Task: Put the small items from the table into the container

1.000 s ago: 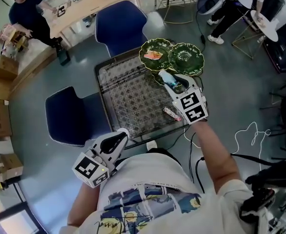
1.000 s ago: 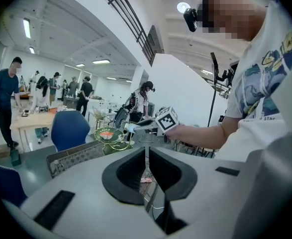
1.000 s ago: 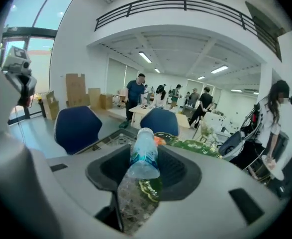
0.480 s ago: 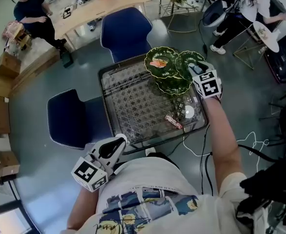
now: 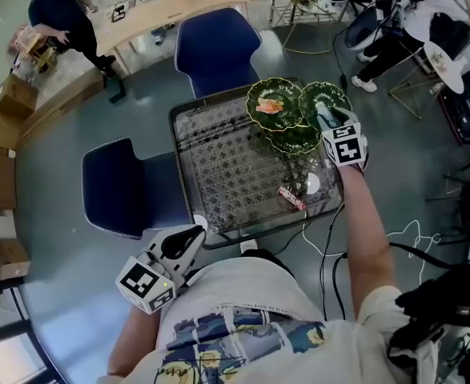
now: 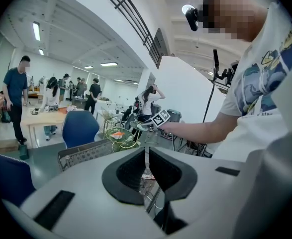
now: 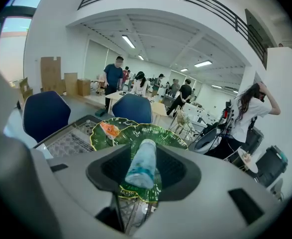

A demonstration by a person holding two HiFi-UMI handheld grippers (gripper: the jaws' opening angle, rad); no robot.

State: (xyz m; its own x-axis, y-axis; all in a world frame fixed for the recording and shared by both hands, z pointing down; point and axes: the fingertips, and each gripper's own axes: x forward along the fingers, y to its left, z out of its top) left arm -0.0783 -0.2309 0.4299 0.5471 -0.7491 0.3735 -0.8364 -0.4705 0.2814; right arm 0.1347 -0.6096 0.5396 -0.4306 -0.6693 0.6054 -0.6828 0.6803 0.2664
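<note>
I am squeezing a little blue and white tube tight in my right gripper. I am holding it up over the green leaf plates at the far corner of the glass table. An orange snack is lying on one plate. A small red candy is lying on the table near me. My left gripper is hanging by the table's near edge, its fingers pinched together on nothing.
</note>
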